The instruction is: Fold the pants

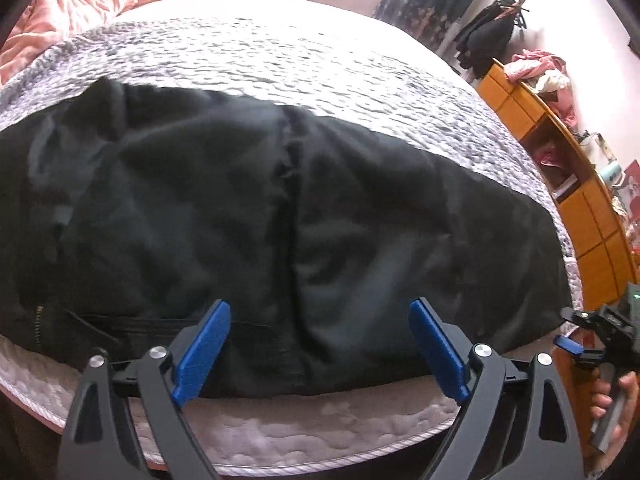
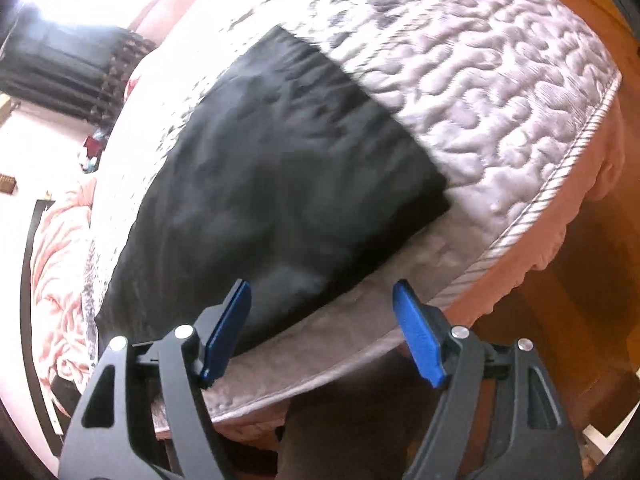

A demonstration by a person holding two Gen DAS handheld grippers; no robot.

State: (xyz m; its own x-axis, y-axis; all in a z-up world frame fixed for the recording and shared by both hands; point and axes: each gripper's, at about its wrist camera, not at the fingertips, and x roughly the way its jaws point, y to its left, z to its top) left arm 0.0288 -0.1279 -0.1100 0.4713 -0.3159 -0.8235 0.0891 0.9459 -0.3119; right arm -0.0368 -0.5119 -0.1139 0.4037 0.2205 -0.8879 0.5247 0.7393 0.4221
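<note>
Black pants (image 1: 248,208) lie spread flat on a quilted grey mattress (image 1: 304,64), reaching the near edge. A zipper shows at the lower left (image 1: 40,320). My left gripper (image 1: 320,348) is open and empty, hovering just above the pants' near edge. My right gripper (image 2: 322,336) is open and empty, over the near edge of the mattress (image 2: 500,112) beside the pants (image 2: 280,176). The right gripper also shows in the left wrist view (image 1: 580,344) at the far right, beyond the mattress corner.
A pink quilt (image 1: 80,4) is bunched at the far left of the bed. An orange wooden cabinet (image 1: 580,208) with clothes on it stands to the right. Wooden floor (image 2: 560,300) lies past the mattress corner.
</note>
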